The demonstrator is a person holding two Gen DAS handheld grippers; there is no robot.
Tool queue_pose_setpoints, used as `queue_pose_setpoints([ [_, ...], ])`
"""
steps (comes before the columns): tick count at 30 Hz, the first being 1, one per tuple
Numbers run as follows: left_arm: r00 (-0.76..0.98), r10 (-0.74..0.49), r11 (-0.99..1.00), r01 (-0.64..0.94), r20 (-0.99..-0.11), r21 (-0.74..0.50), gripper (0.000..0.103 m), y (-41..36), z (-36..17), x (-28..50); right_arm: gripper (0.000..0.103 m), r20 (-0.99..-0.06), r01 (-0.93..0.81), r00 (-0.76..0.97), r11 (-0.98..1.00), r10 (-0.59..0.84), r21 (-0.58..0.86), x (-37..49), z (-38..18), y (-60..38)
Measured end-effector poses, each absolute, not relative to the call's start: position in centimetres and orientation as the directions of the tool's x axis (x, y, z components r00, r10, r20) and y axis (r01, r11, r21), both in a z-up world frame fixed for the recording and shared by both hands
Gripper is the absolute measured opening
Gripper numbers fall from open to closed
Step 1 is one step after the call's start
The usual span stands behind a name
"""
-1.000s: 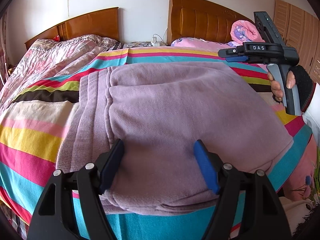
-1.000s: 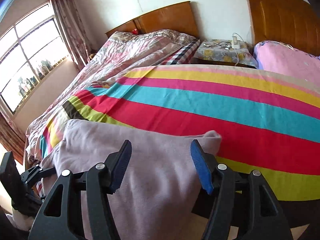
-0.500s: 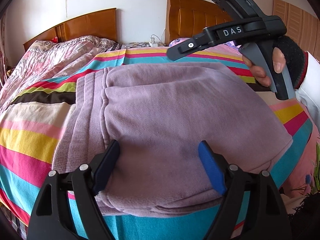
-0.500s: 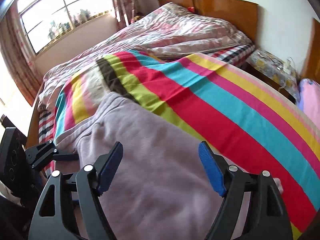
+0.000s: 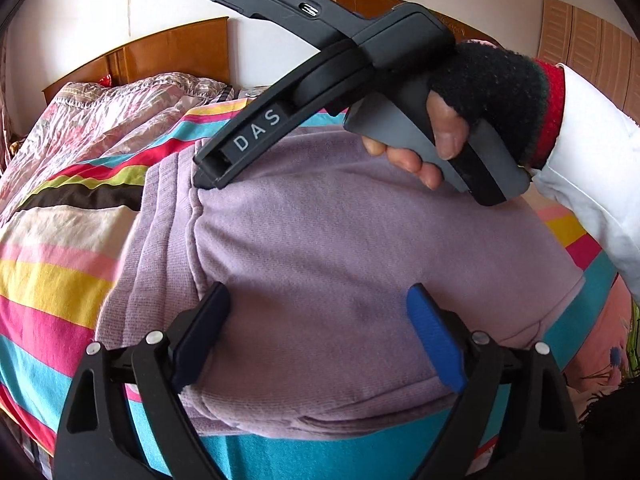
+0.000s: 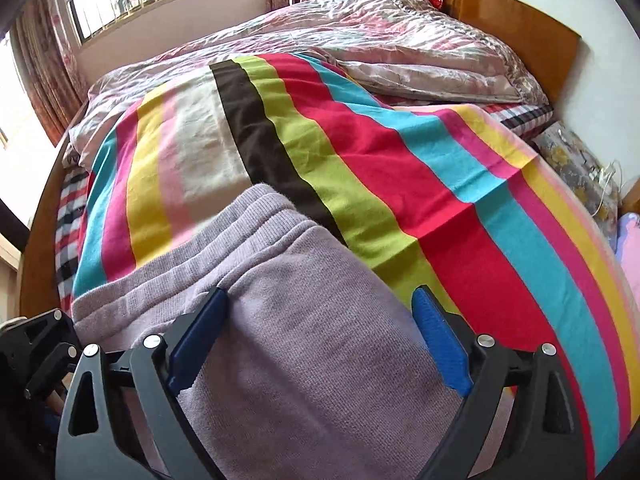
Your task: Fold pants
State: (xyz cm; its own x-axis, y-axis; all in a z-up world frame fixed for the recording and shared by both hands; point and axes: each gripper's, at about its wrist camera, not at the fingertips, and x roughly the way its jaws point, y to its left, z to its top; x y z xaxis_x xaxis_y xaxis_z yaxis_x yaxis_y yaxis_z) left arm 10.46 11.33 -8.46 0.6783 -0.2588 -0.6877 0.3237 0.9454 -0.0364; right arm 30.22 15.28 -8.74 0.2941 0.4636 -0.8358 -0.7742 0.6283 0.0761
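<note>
A pair of lilac knit pants [image 5: 328, 248] lies folded into a thick bundle on the striped blanket [image 5: 52, 280] that covers my bed, near its front edge. My left gripper [image 5: 316, 340] hangs low over the near side of the bundle, its two blue fingers [image 5: 434, 340] spread wide apart with nothing between them but the cloth beneath. My right gripper [image 6: 318, 340] is over the far side of the pants, close to the ribbed waistband [image 6: 224, 256], and its fingers are also held wide apart, clamped on nothing. From the left camera my right hand [image 5: 472, 96], in a black fingerless glove, grips the grey handle, and the front of that tool tilts down toward the waistband. A crumpled floral quilt [image 6: 392, 40] lies on the second bed beyond.
</note>
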Motion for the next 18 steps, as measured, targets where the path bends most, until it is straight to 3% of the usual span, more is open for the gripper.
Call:
queue_pose_setpoints([
  [3,0.670,-0.273,0.941,0.334,-0.690,-0.049,0.091,11.5,-8.2,10.5,0.092,-0.810,-0.743,0.337,0.664,0.480,0.085,29.4,-8.1,14.0],
  [6,0.643,-0.324,0.936,0.326,-0.694,-0.136,0.090,12.5,-6.2,10.5,0.092,-0.724,-0.732,0.372,0.663,0.581,0.156,27.2,-5.1,10.1],
  [8,0.649,-0.405,0.911,0.348,-0.644,-0.222,0.090,13.3,-3.7,10.6,0.092,-0.688,-0.697,0.439,0.703,0.578,0.146,26.2,-3.5,6.3],
  [11,0.672,-0.428,0.902,0.362,-0.605,-0.236,0.098,13.2,-0.7,12.6,0.092,-0.642,-0.622,0.522,0.766,0.561,0.163,25.7,-2.3,-0.3],
  [14,0.665,-0.387,0.918,0.341,-0.639,-0.201,0.100,12.3,-0.8,16.9,0.092,-0.648,-0.519,0.566,0.831,0.510,0.200,26.1,-2.8,-5.9],
  [18,0.574,-0.274,0.955,0.259,-0.772,-0.146,0.095,11.6,-5.3,21.3,0.092,-0.678,-0.479,0.524,0.837,0.515,0.265,26.0,-5.9,-8.6],
])
